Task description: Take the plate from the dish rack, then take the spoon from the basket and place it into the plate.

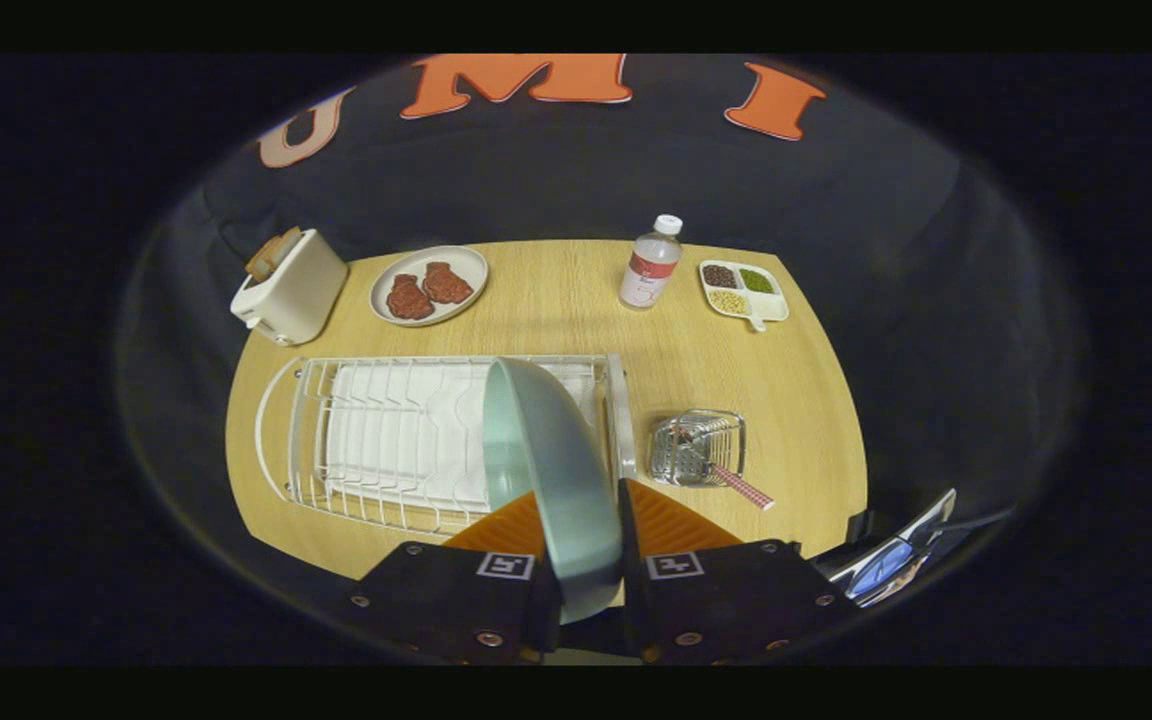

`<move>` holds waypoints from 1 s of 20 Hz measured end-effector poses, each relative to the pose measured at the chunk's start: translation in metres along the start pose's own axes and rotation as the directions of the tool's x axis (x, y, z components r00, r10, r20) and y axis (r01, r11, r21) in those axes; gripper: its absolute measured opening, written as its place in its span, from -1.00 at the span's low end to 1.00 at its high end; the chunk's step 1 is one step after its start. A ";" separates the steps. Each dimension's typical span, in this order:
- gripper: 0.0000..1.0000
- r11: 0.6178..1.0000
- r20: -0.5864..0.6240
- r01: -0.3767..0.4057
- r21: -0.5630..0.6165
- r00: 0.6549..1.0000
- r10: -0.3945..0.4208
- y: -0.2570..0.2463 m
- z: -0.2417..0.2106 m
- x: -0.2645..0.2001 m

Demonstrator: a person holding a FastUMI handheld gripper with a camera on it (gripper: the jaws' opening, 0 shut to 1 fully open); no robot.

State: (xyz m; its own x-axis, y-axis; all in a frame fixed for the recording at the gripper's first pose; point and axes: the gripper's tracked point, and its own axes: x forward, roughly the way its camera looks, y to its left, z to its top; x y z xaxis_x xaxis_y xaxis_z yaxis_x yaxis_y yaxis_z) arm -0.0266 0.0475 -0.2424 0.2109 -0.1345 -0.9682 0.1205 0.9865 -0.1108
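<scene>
Two orange ribbed fingers (pixel 671 520) of the hand-held gripper (pixel 584 535) are closed narrowly on the pale grey-green round ceramic plate (pixel 546 470), one pad on each face near its lower rim, so the plate stands on edge between them, rising up and ahead over the right end of the white wire dish rack (pixel 386 430). Gripping it edge-on like this makes sense: the rack's slots keep plates upright, and a thin rim is the only part two flat pads can pinch. Whether the plate's rim touches the rack's wires or has cleared them I cannot tell, since it overlaps the rack and hides its right-hand slots. The plate itself looks smooth and glossy, shallow with a raised lip, its hollow face turned toward the rack's white drip tray; it seems clean and bare. Just right of the rack, on the light wooden table (pixel 796 400), sits the small shiny wire basket (pixel 696 448), and the spoon with a red-and-white checked handle (pixel 741 487) lies in it with the handle sticking out over the near rim toward the gripper, which should offer an easy place to take hold later. My judgement is that the first step is under way and the plate needs a flat spot on the open table before the spoon is fetched; a glossy rim pinched this narrowly could slip or swing if tilted quickly.
</scene>
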 end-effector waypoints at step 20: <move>-0.47 0.969 -0.138 -0.233 0.080 0.960 0.243 -0.034 -0.165 0.011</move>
State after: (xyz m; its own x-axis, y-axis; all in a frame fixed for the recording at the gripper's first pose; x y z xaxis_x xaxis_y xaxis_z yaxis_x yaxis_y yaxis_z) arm -0.1879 0.0278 -0.2867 0.0977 0.1230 -0.9876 0.1449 0.9800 0.1364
